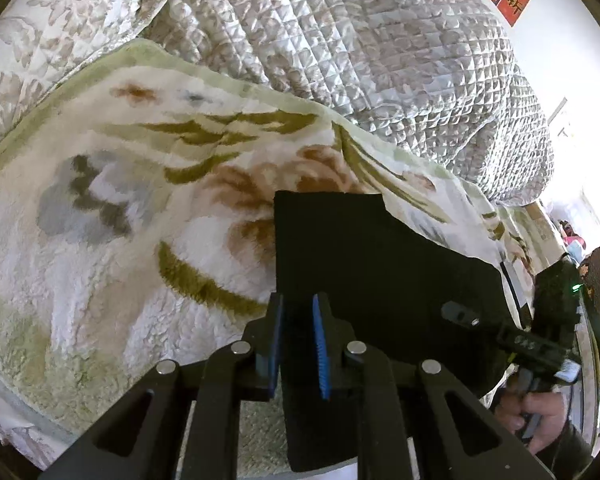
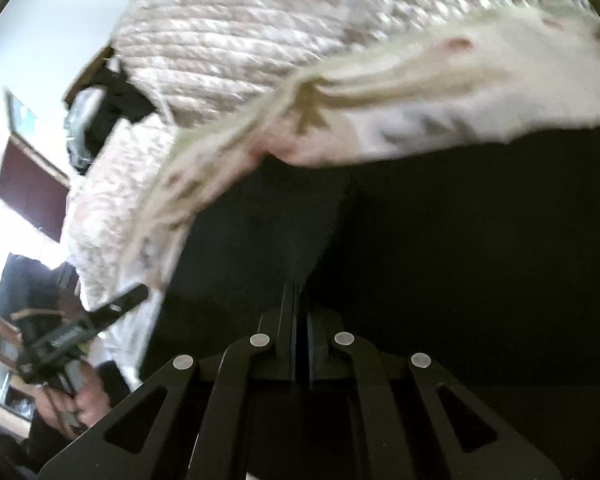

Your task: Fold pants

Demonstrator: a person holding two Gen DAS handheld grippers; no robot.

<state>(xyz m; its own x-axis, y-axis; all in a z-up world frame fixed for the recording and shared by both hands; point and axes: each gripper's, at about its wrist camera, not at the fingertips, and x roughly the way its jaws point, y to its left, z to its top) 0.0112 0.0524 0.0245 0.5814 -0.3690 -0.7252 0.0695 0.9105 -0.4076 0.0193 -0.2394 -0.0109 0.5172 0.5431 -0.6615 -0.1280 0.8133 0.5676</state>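
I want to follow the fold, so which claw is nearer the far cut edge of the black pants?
Left. The left claw grips the pants just below that edge; the right claw is shut at the opposite side, with more cloth ahead of it.

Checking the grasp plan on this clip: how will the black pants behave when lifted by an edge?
Likely floppy: the pants lie flat on the blanket, following its surface. Probably light, since a thin edge sits between the left gripper jaws. They may drag rather than slide, as the blanket looks fuzzy. The right gripper looks shut over dark cloth.
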